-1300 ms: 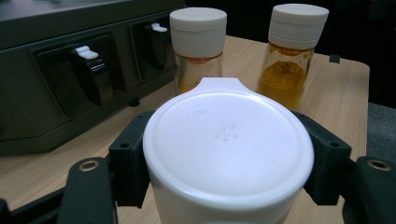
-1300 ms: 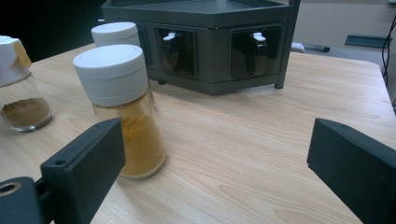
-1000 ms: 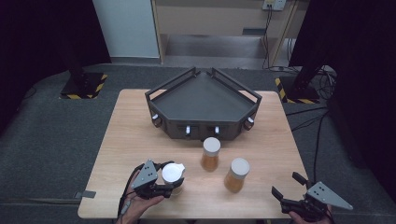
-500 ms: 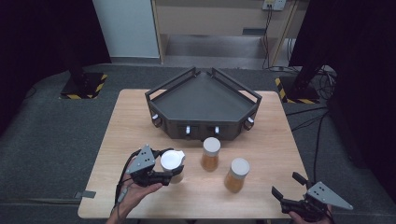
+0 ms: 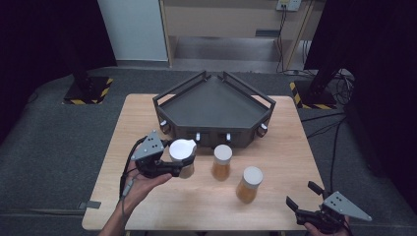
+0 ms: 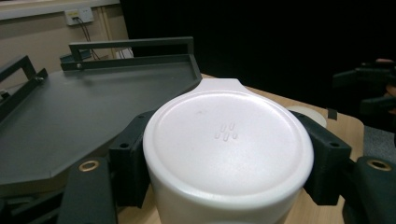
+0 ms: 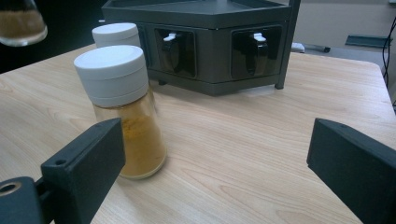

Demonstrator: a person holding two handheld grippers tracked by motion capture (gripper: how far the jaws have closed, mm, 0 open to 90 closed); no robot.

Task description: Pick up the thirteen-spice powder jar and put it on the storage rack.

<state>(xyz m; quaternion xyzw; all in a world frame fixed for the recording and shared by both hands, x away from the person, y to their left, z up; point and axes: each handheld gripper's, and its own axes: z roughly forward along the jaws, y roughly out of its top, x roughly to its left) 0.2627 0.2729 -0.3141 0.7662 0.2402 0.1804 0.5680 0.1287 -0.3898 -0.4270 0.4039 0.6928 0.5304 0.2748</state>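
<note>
Left gripper (image 5: 178, 166) clamped on white-capped spice jar (image 5: 182, 156), now lifted off the surface.
Jar sat lower and nearer a second ago; it's now raised at left, near the grey tray's (image 5: 215, 105) front, likely headed there. Two jars (image 5: 221, 162) remain mid-surface. Right gripper (image 5: 305, 202) open, idle near-right.
</note>
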